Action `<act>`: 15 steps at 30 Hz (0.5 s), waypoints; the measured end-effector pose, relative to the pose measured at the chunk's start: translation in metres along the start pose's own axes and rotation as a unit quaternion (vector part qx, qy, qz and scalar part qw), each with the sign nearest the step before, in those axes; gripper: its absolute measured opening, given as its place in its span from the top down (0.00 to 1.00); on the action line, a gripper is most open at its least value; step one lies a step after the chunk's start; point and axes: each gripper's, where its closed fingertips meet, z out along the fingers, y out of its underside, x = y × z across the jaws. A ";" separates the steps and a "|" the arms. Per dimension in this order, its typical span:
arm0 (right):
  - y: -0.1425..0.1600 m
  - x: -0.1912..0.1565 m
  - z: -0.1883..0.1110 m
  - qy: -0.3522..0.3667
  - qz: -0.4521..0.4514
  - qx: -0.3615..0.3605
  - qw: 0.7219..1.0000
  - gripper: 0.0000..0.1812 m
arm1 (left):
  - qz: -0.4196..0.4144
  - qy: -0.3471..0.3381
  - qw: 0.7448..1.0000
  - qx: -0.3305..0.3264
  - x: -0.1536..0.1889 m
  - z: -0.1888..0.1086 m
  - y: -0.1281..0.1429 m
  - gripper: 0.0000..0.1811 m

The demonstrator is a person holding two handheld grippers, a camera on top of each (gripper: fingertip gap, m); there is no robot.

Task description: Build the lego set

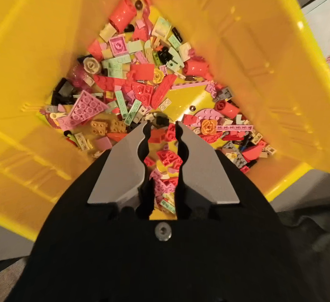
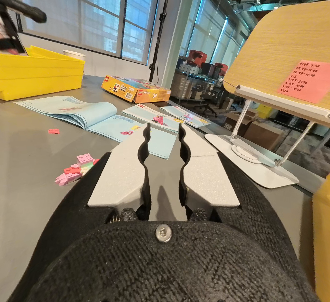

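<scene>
In the left wrist view my left gripper [image 1: 161,121] is open and empty, reaching down into a yellow bin [image 1: 53,61] over a heap of loose coral, pink, mint and black lego pieces [image 1: 135,82]. Its tips hang just above a black piece [image 1: 160,118] and red plates [image 1: 160,135]. In the right wrist view my right gripper [image 2: 163,126] is open and empty, low over the grey table [image 2: 35,150]. A small pink, red and mint lego build [image 2: 76,170] lies left of it. A loose red plate [image 2: 54,131] lies farther left.
An open instruction booklet [image 2: 80,113] and two shut booklets [image 2: 153,116] lie ahead of the right gripper, with the orange lego box [image 2: 135,88] behind. The yellow bin [image 2: 39,73] stands far left, a paper cup [image 2: 74,54] behind it. A wooden book stand [image 2: 278,64] on a white base stands right. There is about 55 centimetres between the tips of the two grippers.
</scene>
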 end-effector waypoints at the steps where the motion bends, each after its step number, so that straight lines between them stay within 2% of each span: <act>1: 0.000 0.001 0.000 0.000 0.004 0.001 1.000 0.84 | 0.000 -0.003 1.000 -0.005 0.000 0.004 0.001 0.85; 7: -0.001 0.007 -0.002 0.003 0.043 0.011 0.999 0.84 | -0.027 -0.008 0.999 -0.042 -0.002 0.017 0.009 0.85; 10: -0.001 0.010 -0.003 0.004 0.061 0.014 0.998 0.84 | -0.018 -0.014 0.999 -0.038 -0.003 0.017 0.007 0.86; 12: 0.000 0.011 -0.003 0.003 0.071 0.014 0.997 0.84 | -0.007 -0.019 0.999 -0.041 -0.004 0.019 0.009 0.92; 15: 0.001 0.011 -0.002 0.001 0.077 0.012 0.997 0.84 | 0.008 -0.020 0.999 -0.035 -0.002 0.019 0.008 0.92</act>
